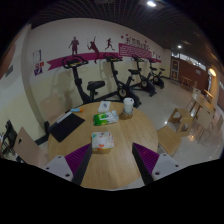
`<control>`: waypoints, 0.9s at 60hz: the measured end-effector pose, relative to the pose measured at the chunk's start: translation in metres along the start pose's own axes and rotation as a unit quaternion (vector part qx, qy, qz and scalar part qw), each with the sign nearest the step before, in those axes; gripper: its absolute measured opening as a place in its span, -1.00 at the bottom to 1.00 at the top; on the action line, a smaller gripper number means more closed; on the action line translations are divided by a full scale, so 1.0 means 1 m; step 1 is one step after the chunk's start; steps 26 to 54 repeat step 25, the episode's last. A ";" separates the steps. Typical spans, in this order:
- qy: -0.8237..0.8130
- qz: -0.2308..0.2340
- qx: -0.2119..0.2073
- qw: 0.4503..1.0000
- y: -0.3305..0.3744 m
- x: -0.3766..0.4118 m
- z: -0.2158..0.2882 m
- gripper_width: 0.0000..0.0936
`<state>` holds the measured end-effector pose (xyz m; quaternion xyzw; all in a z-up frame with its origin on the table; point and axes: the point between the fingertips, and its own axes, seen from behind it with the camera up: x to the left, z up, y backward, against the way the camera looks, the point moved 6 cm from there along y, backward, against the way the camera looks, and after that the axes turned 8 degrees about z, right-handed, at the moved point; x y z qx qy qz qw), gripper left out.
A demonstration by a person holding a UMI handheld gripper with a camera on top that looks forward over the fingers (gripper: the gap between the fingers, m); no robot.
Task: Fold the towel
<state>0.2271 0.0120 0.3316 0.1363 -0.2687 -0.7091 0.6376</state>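
Open bare tabletop (110, 165) just ahead between the fingers. Further on, blocked by a folded towel (103, 141), green packet (104, 119), white roll (128, 106); black mat (66, 126) off left.

My tongs (112, 160) hang spread over the round table (128, 138); at twelve o'clock sit a folded towel (102, 141), green packet (104, 118) and paper roll (128, 107)

Looks like a gym: exercise bikes (100, 80) lined up along a white wall (55, 45) with magenta athlete silhouettes, ceiling lights on, a round wooden table (120, 150) up front, chairs (185, 115) off to the side.
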 end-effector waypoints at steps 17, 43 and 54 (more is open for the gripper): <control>0.008 0.007 -0.006 1.000 0.013 0.022 -0.013 0.82; 0.022 0.005 -0.004 1.000 0.012 0.023 -0.015 0.81; 0.022 0.005 -0.004 1.000 0.012 0.023 -0.015 0.81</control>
